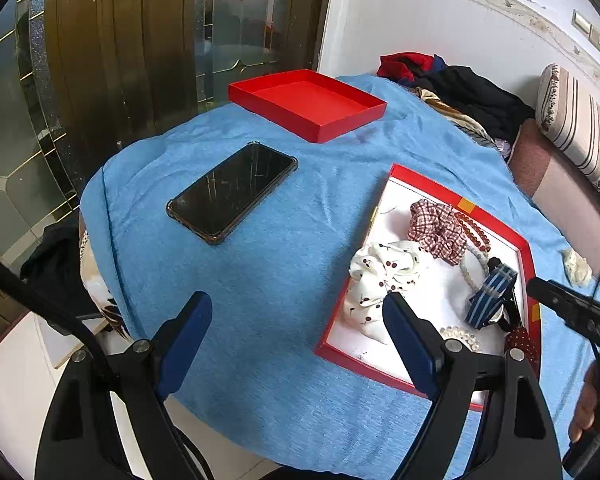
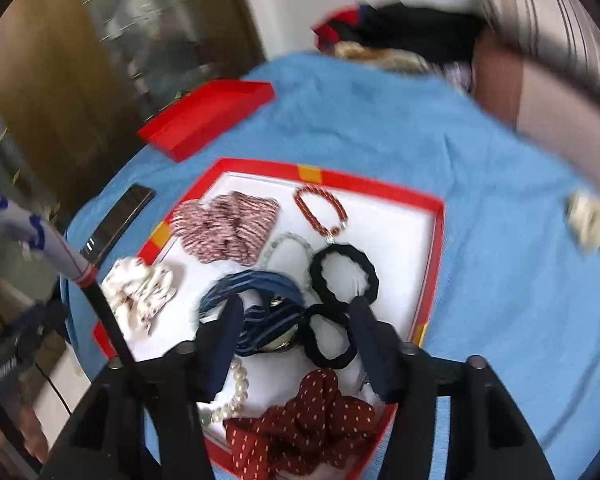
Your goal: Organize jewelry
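A red box with a white lining (image 1: 416,184) (image 2: 436,216) lies on the blue cloth. It holds a checked scrunchie (image 1: 438,230) (image 2: 224,226), a white dotted scrunchie (image 1: 380,276) (image 2: 140,290), a red bead bracelet (image 2: 320,210), a blue striped scrunchie (image 1: 490,298) (image 2: 256,296), two black hair ties (image 2: 342,270), a pearl bracelet (image 2: 238,396) and a dark red dotted scrunchie (image 2: 308,424). My left gripper (image 1: 298,306) is open over the cloth at the box's left edge. My right gripper (image 2: 296,310) is open above the blue scrunchie and black ties.
An empty red lid (image 1: 308,102) (image 2: 208,116) lies at the far side. A black phone (image 1: 232,192) lies left of the box. A cream scrunchie (image 2: 590,220) lies on the cloth to the right. Clothes (image 1: 452,84) and a striped cushion (image 1: 580,128) sit behind.
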`<state>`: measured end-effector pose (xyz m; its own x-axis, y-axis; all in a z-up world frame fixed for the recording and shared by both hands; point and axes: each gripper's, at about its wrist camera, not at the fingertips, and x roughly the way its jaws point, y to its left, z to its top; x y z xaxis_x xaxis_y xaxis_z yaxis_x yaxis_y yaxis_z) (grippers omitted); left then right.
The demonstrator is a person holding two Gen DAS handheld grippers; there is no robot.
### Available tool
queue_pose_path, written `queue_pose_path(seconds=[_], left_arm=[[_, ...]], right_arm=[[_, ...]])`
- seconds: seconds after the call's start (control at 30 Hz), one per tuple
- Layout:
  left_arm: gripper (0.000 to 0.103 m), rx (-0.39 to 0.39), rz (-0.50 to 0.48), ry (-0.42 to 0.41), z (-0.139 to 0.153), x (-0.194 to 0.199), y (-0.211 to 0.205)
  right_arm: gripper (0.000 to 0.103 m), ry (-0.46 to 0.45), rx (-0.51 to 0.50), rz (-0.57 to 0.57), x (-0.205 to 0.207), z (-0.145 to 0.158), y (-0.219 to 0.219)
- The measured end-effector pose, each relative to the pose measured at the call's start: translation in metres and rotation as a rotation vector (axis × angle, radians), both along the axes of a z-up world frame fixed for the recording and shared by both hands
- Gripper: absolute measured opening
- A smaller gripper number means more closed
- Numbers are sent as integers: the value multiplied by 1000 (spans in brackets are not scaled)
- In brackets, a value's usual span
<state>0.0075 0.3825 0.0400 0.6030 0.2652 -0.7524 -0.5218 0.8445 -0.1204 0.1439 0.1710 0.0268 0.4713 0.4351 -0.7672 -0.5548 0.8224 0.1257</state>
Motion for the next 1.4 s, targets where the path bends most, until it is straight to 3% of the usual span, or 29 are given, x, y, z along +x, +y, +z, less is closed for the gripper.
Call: queue_pose_path(seconds=[0.13, 0.27, 0.43, 0.5, 0.6, 0.7, 0.8, 0.87, 0.93, 1.17, 1.4], left_arm=[[86, -14, -4, -5, -2, -3, 0], [86, -23, 2, -9, -5, -4, 1], [86, -53, 4, -16, -9, -3, 3], [86, -61, 2, -17, -11, -4, 3], [86, -71, 2, -20, -12, -5, 4], [86, -88, 14, -24, -13, -8, 7], [86, -102, 28, -25, -14, -11, 9], [86, -103, 33, -24, -14, -13, 10], [86, -99, 38, -24, -13, -14, 10], [86, -96, 29, -15, -16, -11, 6], [86, -85, 3, -4, -15, -3, -6]], right_arm=[[60, -45, -79, 169, -27, -1, 19], [43, -48, -186, 280, -34, -21, 43], [25, -49, -296, 322, -20, -49, 71], [6, -37, -314, 325, -13, -51, 76], [2, -10, -256, 318, -12, -39, 75], [2, 64, -115, 293, -8, -18, 69], [2, 199, 106, 266, 0, 1, 63], [2, 315, 271, 237, 9, 1, 59], [2, 386, 367, 208, 15, -7, 56], [2, 479, 378, 43, 44, -56, 23], [6, 447, 372, -32, 59, -57, 4]])
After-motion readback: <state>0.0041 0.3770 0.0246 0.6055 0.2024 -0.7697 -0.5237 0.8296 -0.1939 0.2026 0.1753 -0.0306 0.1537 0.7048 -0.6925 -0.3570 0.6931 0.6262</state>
